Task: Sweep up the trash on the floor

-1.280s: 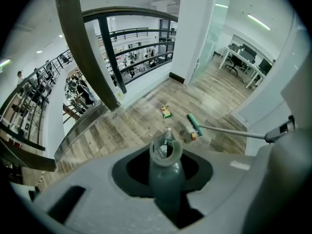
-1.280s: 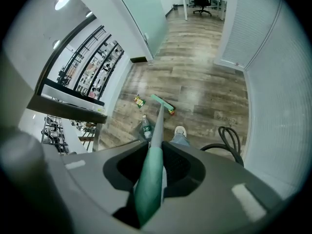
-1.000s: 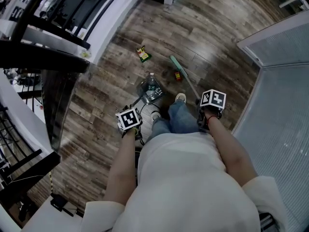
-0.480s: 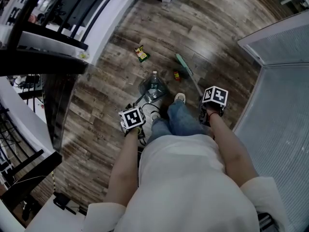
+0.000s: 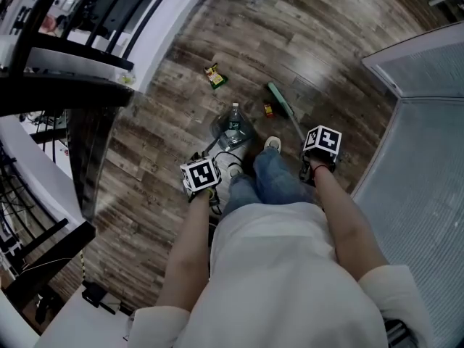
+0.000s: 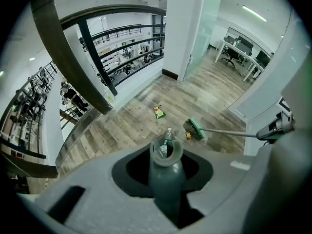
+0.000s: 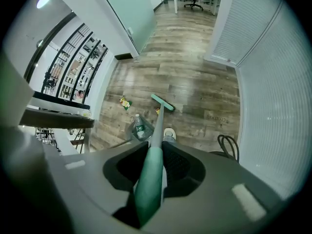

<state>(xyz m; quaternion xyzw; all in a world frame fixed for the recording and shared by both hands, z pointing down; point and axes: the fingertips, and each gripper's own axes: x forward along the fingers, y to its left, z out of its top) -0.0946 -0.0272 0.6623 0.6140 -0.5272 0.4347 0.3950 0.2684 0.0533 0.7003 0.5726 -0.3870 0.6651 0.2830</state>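
My left gripper [image 5: 206, 188] [image 6: 165, 168] is shut on the grey-green dustpan handle [image 6: 165, 184]. The dustpan [image 5: 222, 135] rests on the wood floor with a plastic bottle [image 5: 233, 116] [image 6: 168, 136] [image 7: 140, 127] in it. The green broom handle [image 7: 149, 179] is clamped in my right gripper [image 5: 316, 159] [image 7: 155, 165], which is shut. The broom head [image 5: 279, 98] [image 6: 196, 128] [image 7: 162, 102] touches the floor just right of a small red-yellow scrap [image 5: 267, 110] [image 7: 157, 111]. A yellow-green snack wrapper [image 5: 214, 76] [image 6: 158, 112] [image 7: 125, 102] lies farther out, to the left.
A dark railing [image 5: 65, 85] and a white ledge edge the floor on the left. A white ribbed wall [image 5: 420, 143] closes the right side. The person's shoe [image 5: 272, 144] stands between dustpan and broom. A black cable loop [image 7: 226, 144] lies by the wall.
The broom head has slid a little to the right, ending beside the small scrap. The left gripper and dustpan have shifted only slightly.
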